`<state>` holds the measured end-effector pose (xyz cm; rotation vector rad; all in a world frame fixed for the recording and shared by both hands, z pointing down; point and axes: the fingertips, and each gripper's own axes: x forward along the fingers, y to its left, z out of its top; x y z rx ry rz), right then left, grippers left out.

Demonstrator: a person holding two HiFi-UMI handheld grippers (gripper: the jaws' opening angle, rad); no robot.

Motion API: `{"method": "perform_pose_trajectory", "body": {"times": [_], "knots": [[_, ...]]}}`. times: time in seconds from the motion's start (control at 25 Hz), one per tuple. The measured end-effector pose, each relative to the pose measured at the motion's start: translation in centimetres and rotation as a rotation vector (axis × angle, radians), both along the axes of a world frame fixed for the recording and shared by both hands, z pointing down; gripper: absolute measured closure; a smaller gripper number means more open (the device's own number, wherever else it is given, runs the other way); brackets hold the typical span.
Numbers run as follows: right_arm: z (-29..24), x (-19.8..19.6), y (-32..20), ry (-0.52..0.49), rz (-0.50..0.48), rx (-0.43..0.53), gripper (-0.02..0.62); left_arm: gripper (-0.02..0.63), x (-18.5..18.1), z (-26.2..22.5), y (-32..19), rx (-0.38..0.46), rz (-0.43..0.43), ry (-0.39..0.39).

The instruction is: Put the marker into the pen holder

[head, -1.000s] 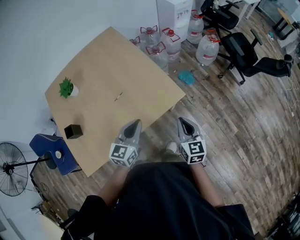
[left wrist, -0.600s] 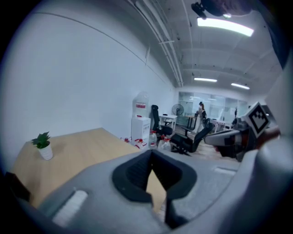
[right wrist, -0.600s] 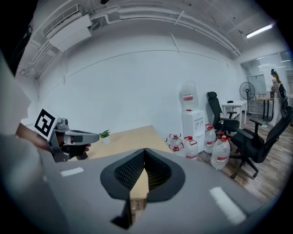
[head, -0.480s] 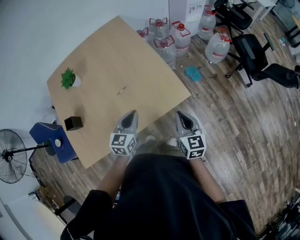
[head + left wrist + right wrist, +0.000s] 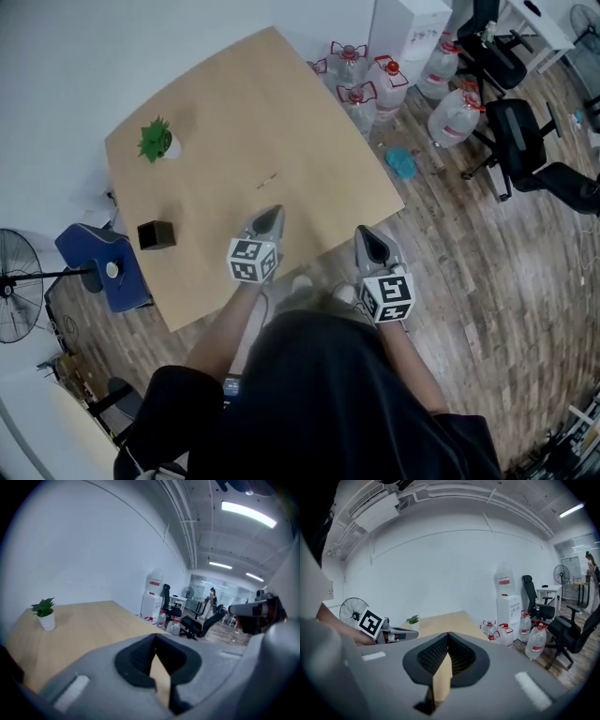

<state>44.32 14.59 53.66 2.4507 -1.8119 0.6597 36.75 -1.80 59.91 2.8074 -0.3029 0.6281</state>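
Head view: the marker (image 5: 269, 178) (a thin stick, seemingly lying flat) is seen mid-way across the table (image 5: 225, 103), well apart from the dark pen holder (image 5: 156, 234) nr its left edge. Both jaw pairs are pressed together w/ nothing between: left gripper (image 5: 275, 210) over the table's near edge, right gripper (image 5: 360, 232) beyond it, over the floor.

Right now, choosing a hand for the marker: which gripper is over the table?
The left gripper: its tips reach over the table, toward the marker; the right gripper hangs over floor.
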Motion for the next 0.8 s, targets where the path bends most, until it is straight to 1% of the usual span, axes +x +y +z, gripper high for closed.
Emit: {"method": "perform_pose_trajectory", "body": {"times": [0.2,0.36,0.56,0.64,0.72,0.76,0.8], "knots": [[0.9,-0.2,-4.0,0.020,-0.038,-0.019,0.594,0.603,0.7,3.0,-4.0,-0.003,0.014,-0.044],[2.0,0.4,-8.0,0.031,-0.069,-0.044,0.594,0.603,1.4,6.3,-7.2,-0.023,0.047,-0.083],[2.2,1.8,-11.4,0.008,-0.093,-0.060,0.594,0.603,3.2,10.0,-9.5,-0.024,0.097,-0.128],[2.5,2.0,-12.5,-0.013,-0.090,-0.065,0.594,0.603,3.7,11.4,-10.5,-0.038,0.102,-0.141],[3.1,1.7,-13.3,-0.033,-0.088,-0.073,0.594,0.603,4.1,12.9,-11.7,-0.038,0.109,-0.171],[3.5,1.6,-13.7,-0.039,-0.087,-0.081,0.594,0.594,4.3,13.7,-12.3,-0.034,0.116,-0.189],[3.8,1.5,-14.1,-0.044,-0.081,-0.090,0.594,0.547,4.5,14.4,-12.9,-0.032,0.124,-0.207]]}}
